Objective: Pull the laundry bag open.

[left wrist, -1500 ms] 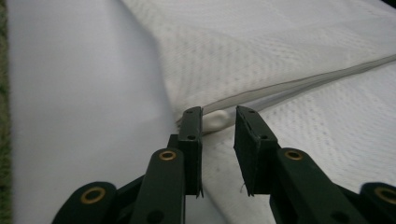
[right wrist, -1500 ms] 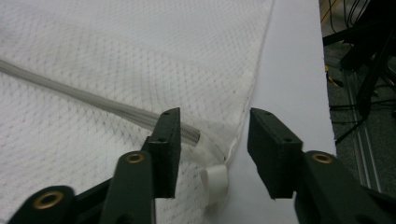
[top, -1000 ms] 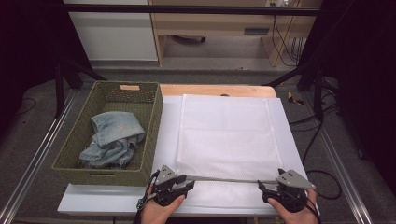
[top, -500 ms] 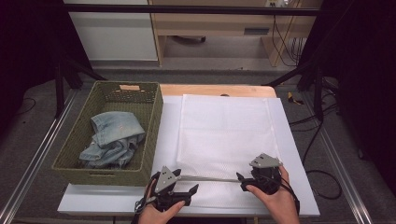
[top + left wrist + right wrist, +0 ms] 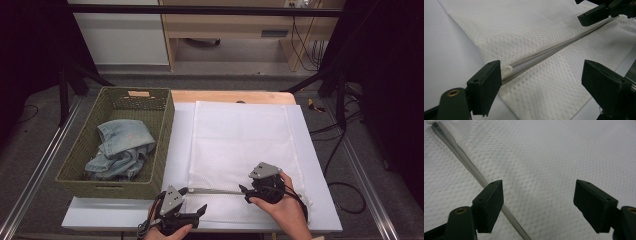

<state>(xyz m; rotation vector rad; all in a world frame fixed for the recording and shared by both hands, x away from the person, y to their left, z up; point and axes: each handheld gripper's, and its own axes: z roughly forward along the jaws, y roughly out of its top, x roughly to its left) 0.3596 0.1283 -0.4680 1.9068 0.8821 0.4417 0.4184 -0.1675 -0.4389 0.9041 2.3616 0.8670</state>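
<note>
Left hand-held gripper (image 5: 541, 82): wide, holding nothing, zipper pull (image 5: 506, 70) by its jaw | Right hand-held gripper (image 5: 537, 202): just narrowed, holding nothing | You: pinch pull squarely, steady mesh bag (image 5: 240, 145).

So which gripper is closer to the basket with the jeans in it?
The left. The left gripper sits just below the near right corner of the basket. The right gripper is farther right, over the white mesh bag, near its zipper.
</note>
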